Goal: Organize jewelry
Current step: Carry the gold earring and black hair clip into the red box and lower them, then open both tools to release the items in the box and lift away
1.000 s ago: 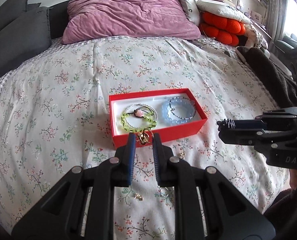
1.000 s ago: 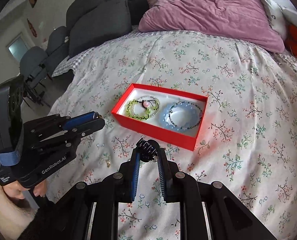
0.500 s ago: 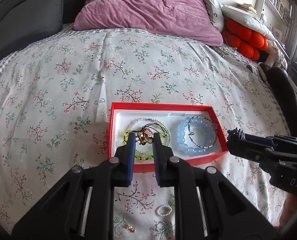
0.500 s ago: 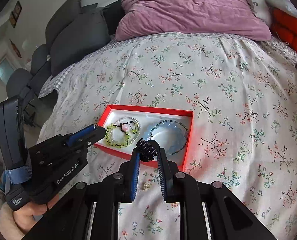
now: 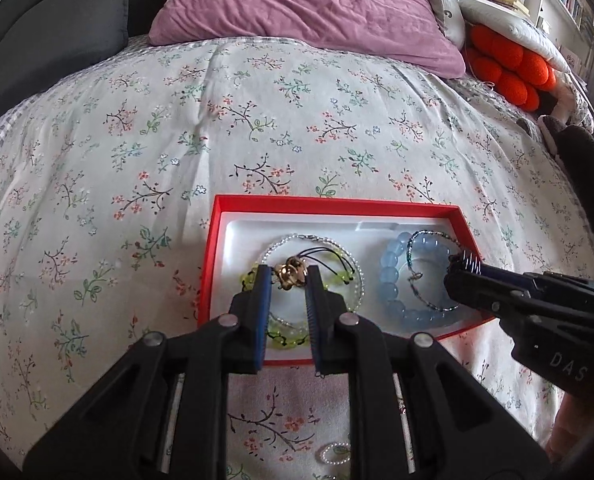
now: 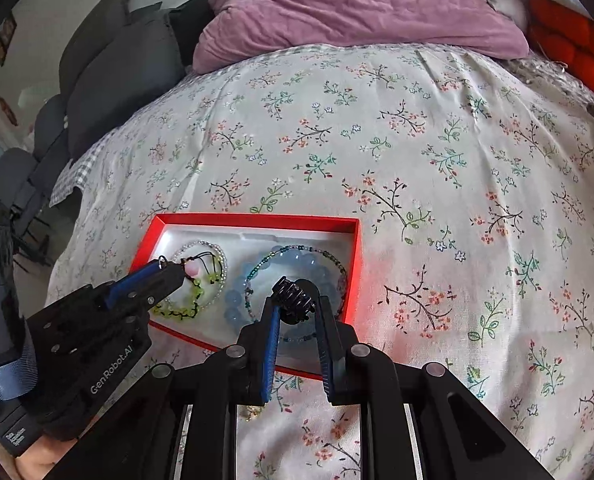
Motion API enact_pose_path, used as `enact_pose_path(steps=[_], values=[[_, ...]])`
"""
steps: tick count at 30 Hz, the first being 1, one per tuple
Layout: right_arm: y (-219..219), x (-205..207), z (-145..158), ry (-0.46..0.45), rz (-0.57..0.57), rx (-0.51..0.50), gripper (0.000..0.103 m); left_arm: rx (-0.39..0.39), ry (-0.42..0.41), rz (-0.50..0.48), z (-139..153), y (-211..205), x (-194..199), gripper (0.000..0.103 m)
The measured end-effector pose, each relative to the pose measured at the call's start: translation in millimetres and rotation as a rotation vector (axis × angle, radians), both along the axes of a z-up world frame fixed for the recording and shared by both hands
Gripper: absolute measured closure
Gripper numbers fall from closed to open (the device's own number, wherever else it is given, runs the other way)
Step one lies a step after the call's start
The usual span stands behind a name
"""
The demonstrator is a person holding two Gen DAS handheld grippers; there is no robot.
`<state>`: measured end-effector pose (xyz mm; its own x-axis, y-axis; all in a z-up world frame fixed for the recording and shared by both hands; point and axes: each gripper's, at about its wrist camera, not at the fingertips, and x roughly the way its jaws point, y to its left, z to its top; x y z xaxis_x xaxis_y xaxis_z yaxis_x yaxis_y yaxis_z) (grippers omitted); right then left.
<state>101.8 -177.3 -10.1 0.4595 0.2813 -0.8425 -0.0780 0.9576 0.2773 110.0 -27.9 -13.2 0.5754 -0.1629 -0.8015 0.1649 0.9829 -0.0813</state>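
Near arcs of the yellow-green bracelet (image 5: 287, 336) and blue bead bracelet (image 6: 241, 304) behind claw fingers (image 5: 262, 312).

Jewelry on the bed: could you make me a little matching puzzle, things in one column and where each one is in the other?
Things:
1. gold piece
2. black toothed clip
3. pale blue bead bracelet
4. small pearl ring

Places:
A. lying in the red box, right half
B. on the bedspread, outside the box
C. between the fingers of the left gripper
D. between the fingers of the right gripper

Pairs: 1-C, 2-D, 3-A, 4-B
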Motion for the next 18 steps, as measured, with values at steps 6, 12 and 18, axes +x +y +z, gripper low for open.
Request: enact_pose_path(steps=[6,12,18], values=[[0.1,0.4,-1.8,-0.014,0.006,-0.005,0.084,0.009,0.0,-0.01,-3.2,-5.6,1.4,0.084],[-1.2,0.4,0.8,-0.012,0.013,-0.005,0.082,0.026,-0.01,-0.014,-1.3,-7.5,0.4,0.077],[-1.1,-5.5,13.7,-0.043,0.028,0.002,0.056,0.024,-0.039,-0.025,8.2,-7.5,-4.7,0.051]])
